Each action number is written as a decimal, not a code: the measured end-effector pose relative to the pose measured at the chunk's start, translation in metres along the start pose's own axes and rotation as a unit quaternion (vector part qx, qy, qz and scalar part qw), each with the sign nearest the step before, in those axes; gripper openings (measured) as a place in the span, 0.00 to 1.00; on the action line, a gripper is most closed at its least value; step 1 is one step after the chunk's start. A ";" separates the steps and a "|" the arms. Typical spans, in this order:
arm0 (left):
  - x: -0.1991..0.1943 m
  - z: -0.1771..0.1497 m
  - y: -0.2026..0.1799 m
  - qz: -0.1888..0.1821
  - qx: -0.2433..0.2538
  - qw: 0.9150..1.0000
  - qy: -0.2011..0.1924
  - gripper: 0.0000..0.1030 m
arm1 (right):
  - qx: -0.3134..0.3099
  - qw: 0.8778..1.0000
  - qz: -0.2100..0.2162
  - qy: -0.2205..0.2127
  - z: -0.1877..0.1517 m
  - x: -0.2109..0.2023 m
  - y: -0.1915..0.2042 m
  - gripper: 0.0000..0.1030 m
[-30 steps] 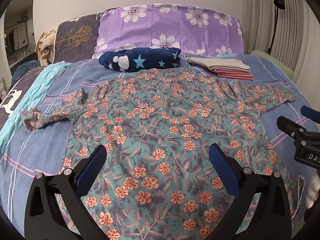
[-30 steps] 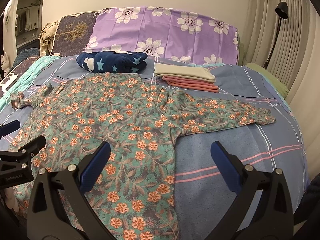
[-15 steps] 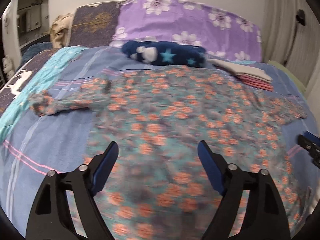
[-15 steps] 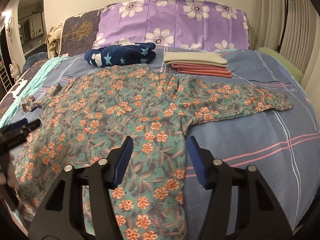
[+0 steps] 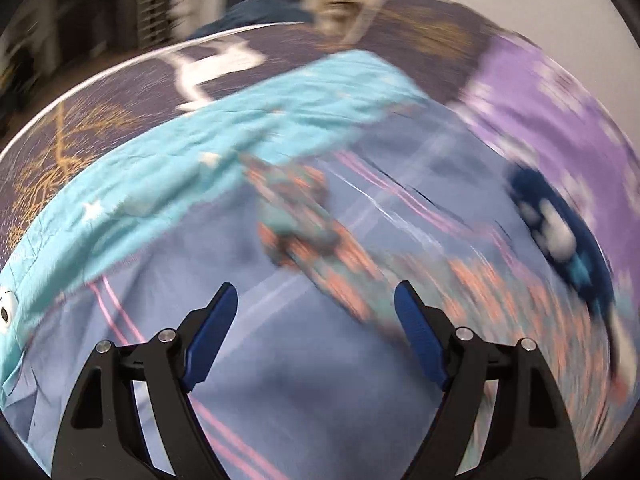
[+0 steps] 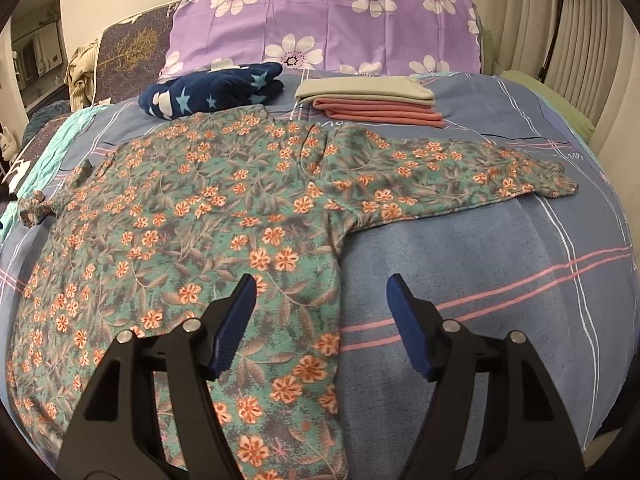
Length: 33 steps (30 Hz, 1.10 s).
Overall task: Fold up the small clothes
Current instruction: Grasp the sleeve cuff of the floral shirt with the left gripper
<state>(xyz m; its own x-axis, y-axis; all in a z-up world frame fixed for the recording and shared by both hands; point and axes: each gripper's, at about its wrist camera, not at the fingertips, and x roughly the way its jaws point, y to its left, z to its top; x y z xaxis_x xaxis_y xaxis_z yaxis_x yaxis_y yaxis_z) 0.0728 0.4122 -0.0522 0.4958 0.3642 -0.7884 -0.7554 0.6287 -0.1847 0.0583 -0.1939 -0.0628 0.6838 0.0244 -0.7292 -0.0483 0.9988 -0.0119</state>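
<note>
- Floral top (image 6: 208,216) lies flat on the bed (image 6: 480,264), front up, both sleeves spread out sideways.
- Right sleeve (image 6: 460,172) runs across the blue striped sheet towards the curtain side; cuff end rests flat on the sheet.
- Left sleeve (image 5: 296,216) shows in the left wrist view, heavily motion-blurred; cuff end sits near the turquoise blanket (image 5: 168,168), contact between them can't be told.
- Right claw (image 6: 320,320): jaws apart at a medium gap, just been opening, nothing between them. It hangs over the top's right side edge, left pad above the fabric, right pad above bare sheet. Not touching cloth as far as I can see.
- Left claw (image 5: 316,328): jaws wide, nothing gripped. Below it is bare blue sheet, the left sleeve just ahead of the fingertips.
- Behind the top's collar: folded navy star blanket (image 6: 212,92), close to the neckline.
- Beside it, a stack of folded clothes (image 6: 372,102), beige on top, pink below, near the right shoulder.
- Purple flower pillow (image 6: 328,20) stands against the wall at the head of the bed.
</note>
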 end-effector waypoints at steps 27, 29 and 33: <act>-0.113 -0.044 -0.192 -0.343 0.251 0.902 -0.075 0.06 | -0.004 1.000 -0.012 -0.010 0.030 0.016 0.006 0.71; -0.127 -0.089 -0.221 -0.356 0.311 0.877 -0.085 0.21 | -0.002 1.000 -0.012 -0.008 0.030 0.015 0.004 0.71; -0.128 -0.167 -0.252 -0.343 0.402 0.845 -0.086 0.52 | 0.016 1.000 0.006 0.001 0.032 0.014 -0.007 0.71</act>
<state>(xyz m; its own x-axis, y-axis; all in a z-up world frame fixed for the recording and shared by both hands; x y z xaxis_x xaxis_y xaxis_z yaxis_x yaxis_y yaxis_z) 0.1279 0.0928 -0.0026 0.8060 -0.2242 -0.5478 0.2351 0.9706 -0.0513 0.0915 -0.1988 -0.0508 0.6816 0.0368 -0.7308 -0.0339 0.9993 0.0187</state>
